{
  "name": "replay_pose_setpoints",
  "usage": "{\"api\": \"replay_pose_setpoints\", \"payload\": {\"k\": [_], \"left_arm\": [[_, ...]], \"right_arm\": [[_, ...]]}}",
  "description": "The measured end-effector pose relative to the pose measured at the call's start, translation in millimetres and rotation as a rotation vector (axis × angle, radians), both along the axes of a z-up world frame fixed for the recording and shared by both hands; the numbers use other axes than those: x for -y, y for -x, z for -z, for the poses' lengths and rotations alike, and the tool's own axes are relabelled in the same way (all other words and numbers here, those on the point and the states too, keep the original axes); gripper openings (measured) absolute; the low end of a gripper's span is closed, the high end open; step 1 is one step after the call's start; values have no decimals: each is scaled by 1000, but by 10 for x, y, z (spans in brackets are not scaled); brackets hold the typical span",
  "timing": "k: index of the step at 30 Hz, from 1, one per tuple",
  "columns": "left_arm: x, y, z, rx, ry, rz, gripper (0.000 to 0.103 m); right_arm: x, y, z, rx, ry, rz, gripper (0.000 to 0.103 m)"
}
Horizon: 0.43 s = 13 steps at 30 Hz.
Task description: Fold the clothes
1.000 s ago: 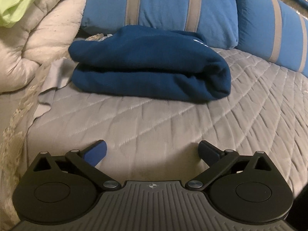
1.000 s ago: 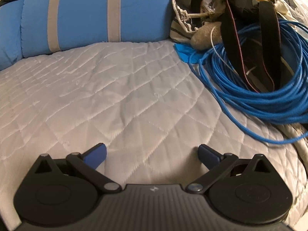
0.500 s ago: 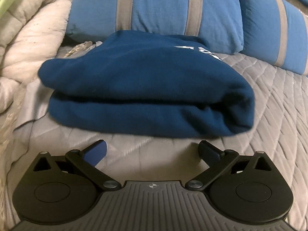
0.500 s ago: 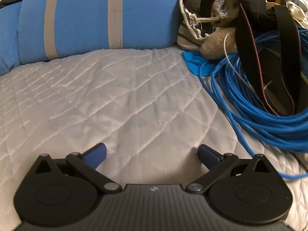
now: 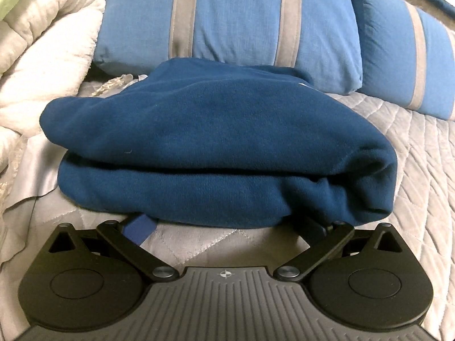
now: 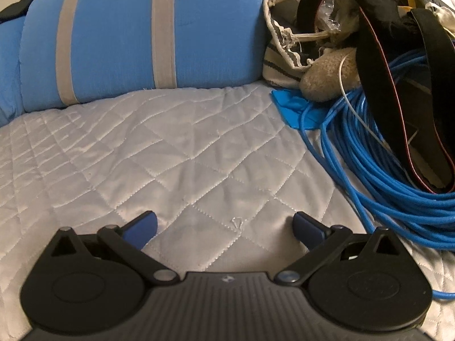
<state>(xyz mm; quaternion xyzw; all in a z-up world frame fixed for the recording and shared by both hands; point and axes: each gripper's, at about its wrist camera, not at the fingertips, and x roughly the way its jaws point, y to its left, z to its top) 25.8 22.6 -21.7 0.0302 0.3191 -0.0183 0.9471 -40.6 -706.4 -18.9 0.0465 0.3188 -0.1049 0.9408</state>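
A folded navy blue sweatshirt lies on the grey quilted bed cover, filling the middle of the left wrist view. My left gripper is open, low on the cover, with both fingertips slid under the sweatshirt's near edge; the tips are partly hidden by the cloth. My right gripper is open and empty, just above the bare quilted cover. The sweatshirt does not show in the right wrist view.
Blue pillows with grey stripes lie behind the sweatshirt, and one in the right view. A cream comforter is bunched at left. A coil of blue cable, black straps and a striped bag crowd the right.
My left gripper has moved forward to the sweatshirt, and its fingertips now sit under the near edge. My right gripper has moved slightly forward over the cover, still open.
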Motion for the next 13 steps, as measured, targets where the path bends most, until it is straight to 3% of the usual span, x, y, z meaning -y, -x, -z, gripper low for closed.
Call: {"api": "replay_pose_setpoints", "payload": {"k": [13], "left_arm": [[-9,-8,9,8,1,-6,103]], "right_arm": [[-23,13,4,12,2,9,103]]}}
